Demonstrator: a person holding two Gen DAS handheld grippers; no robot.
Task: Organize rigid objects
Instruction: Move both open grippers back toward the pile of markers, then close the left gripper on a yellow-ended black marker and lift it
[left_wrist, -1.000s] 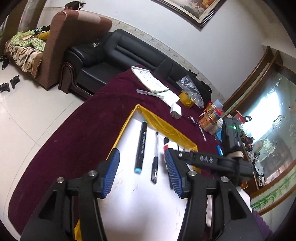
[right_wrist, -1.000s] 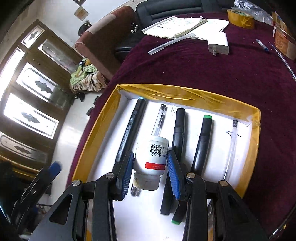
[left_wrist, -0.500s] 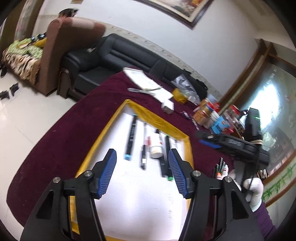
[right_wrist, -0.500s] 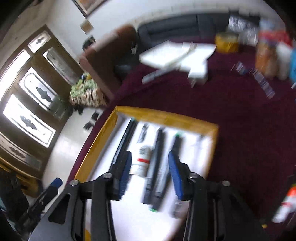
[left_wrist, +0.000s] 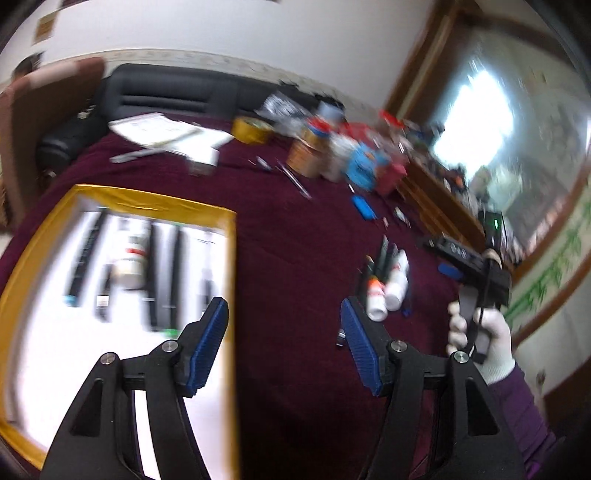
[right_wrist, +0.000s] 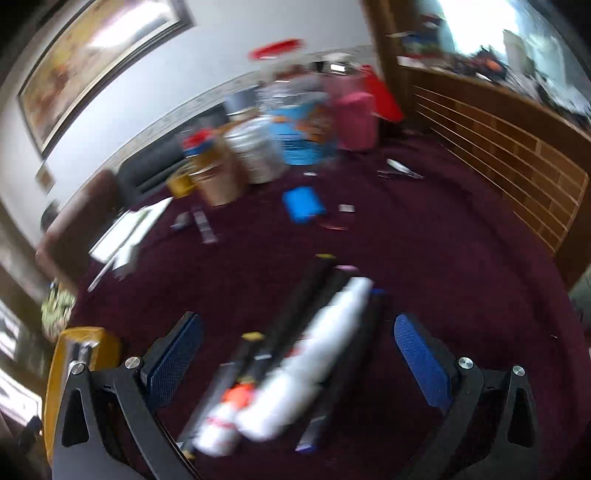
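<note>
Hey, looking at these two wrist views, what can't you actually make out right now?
- Left wrist view: the pens in the tray are smeared by motion blur; their count is unclear.
- Right wrist view: the pile of pens and white bottles between the open right gripper is blurred; labels are unreadable.
- Right wrist view: the tray is cut off by the left edge.
- Both views: the far containers are too blurred to identify.

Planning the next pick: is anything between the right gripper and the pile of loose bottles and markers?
Nothing visible. The right gripper is open, with the pile on the maroon cloth directly between its fingers.
</note>
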